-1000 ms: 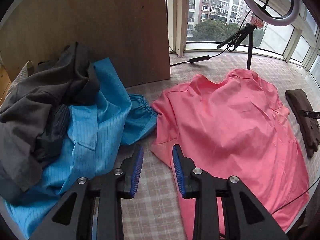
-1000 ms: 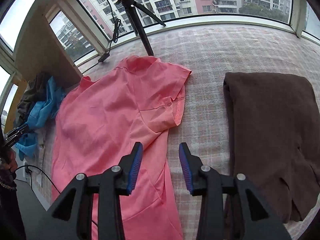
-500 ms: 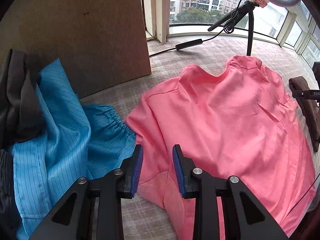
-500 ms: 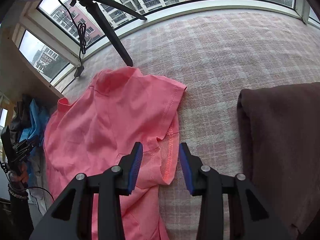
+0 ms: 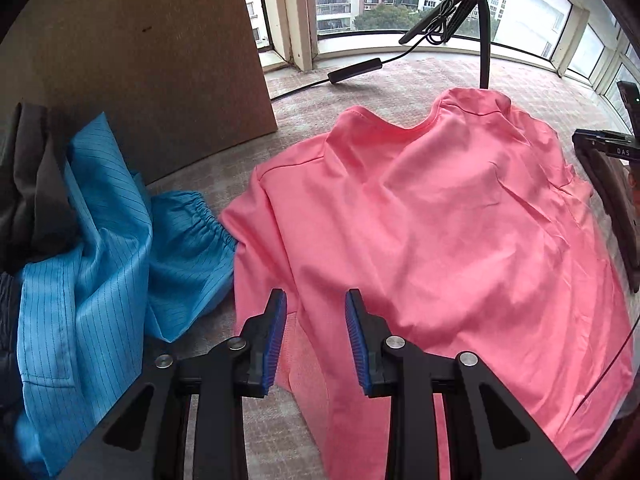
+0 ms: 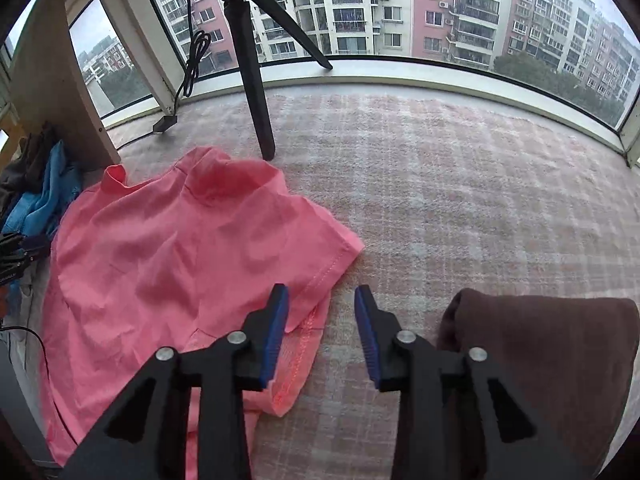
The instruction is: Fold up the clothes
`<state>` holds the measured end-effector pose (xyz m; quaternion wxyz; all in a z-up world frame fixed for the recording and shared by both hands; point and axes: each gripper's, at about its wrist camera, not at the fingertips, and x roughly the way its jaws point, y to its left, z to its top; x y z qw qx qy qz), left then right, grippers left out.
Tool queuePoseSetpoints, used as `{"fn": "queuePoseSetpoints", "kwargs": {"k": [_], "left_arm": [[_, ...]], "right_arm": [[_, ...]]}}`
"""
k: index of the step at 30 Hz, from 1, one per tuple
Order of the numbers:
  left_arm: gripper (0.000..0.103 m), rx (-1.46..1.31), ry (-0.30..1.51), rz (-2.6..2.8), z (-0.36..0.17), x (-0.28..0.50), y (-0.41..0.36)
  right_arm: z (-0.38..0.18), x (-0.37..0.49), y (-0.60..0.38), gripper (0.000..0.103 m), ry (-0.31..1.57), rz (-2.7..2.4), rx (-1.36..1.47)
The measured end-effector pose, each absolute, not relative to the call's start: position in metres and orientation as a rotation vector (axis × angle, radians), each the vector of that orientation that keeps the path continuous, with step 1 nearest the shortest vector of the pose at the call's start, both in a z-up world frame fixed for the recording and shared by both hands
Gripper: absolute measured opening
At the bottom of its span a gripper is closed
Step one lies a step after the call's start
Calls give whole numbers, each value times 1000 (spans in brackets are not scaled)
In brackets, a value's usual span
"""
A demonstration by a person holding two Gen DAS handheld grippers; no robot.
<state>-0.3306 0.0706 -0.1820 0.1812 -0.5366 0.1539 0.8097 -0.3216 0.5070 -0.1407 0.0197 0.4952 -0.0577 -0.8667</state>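
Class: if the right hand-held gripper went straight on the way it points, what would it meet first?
Probably the pink shirt's sleeve hem, lying between the open right hand-held gripper's fingers; depth is uncertain.

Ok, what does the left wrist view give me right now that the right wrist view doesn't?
Only the left wrist view shows the left gripper, jaws apart over the pink shirt's sleeve on that side, plus the blue striped garment's elastic cuff beside it.

Only the right wrist view shows the right gripper, whose jaws have just been opening, astride the other sleeve's hem, and most of the brown garment.

Both show the shirt spread on the checked cloth and the tripod.
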Motion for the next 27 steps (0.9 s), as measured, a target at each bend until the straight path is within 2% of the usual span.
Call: {"fn": "queuePoseSetpoints", "kwargs": {"k": [5, 6, 7, 9, 13, 15, 18, 21, 24, 25, 27], "left_arm": [[29, -1551, 454, 2282, -188, -327, 73], [29, -1558, 452, 2281, -189, -327, 72], [29, -1564, 451, 2283, -189, -327, 72], [29, -1573, 441, 2284, -189, -328, 70], [29, -1588, 423, 2308, -190, -331, 66], [29, -1590, 413, 2313, -191, -331, 67], [29, -1591, 439, 2310, -194, -332, 69], [29, -1573, 468, 2329, -191, -338, 67], [34, -1560, 442, 2363, -188, -356, 58], [35, -1557, 433, 2375, -186, -364, 57], [36, -1544, 431, 2384, -185, -378, 60]], "right_arm": [[-166, -359, 509, 50, -102, -2624, 1559], [-171, -363, 507, 41, -90, -2602, 1562], [-172, -364, 505, 6, -89, -2586, 1558], [-167, -362, 501, 4, -69, -2575, 1524], [-133, -364, 509, 3, 77, -2689, 1420], [-129, -378, 535, 3, 37, -2784, 1457], [-155, -400, 559, 4, -125, -2696, 1635], [-166, -400, 566, 8, -88, -2750, 1729], [-155, -392, 571, 23, -211, -2729, 1632], [-152, -392, 567, 35, -203, -2702, 1594], [-145, -393, 548, 42, -132, -2677, 1541]]}}
